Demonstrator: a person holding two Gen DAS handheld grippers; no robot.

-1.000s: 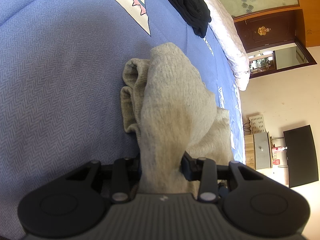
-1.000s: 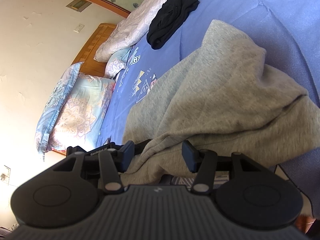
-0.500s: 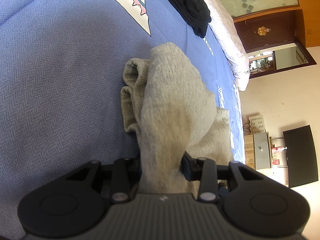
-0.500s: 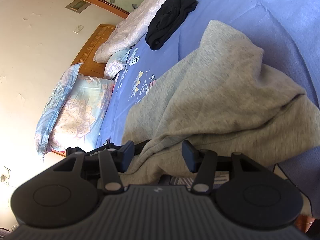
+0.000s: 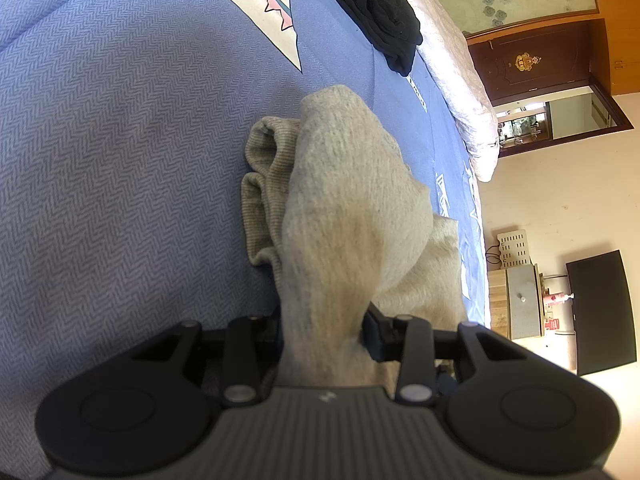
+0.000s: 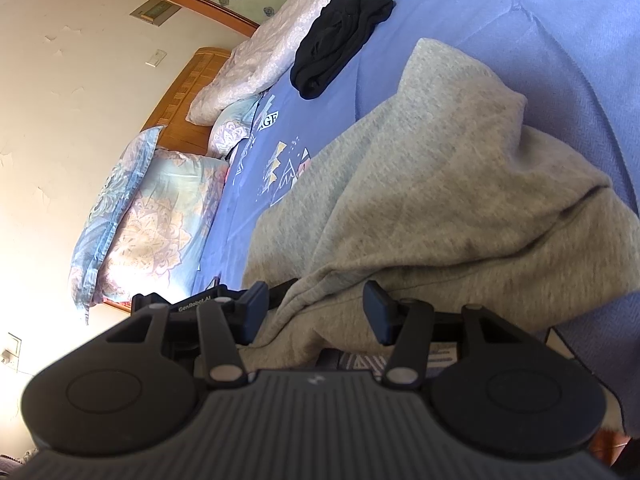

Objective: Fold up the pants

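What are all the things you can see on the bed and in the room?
Grey knit sweatpants: one, bunched mid-bed.
Blue patterned bedspread: one, covering bed.
Black crumpled garment: one, near pillows.
Pale pink quilted blanket: one, along headboard.
Floral pillow: one, light blue and pink, bed head.
Dark wooden door: one, far wall.
Black monitor: one, beside the bed.
Left gripper: black, shut on sweatpants.
Right gripper: black, fingers apart around the sweatpants' edge.

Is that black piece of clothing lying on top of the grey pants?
No, the black garment lies by itself farther up the blue bedspread, with bare bedspread between it and the grey pants.
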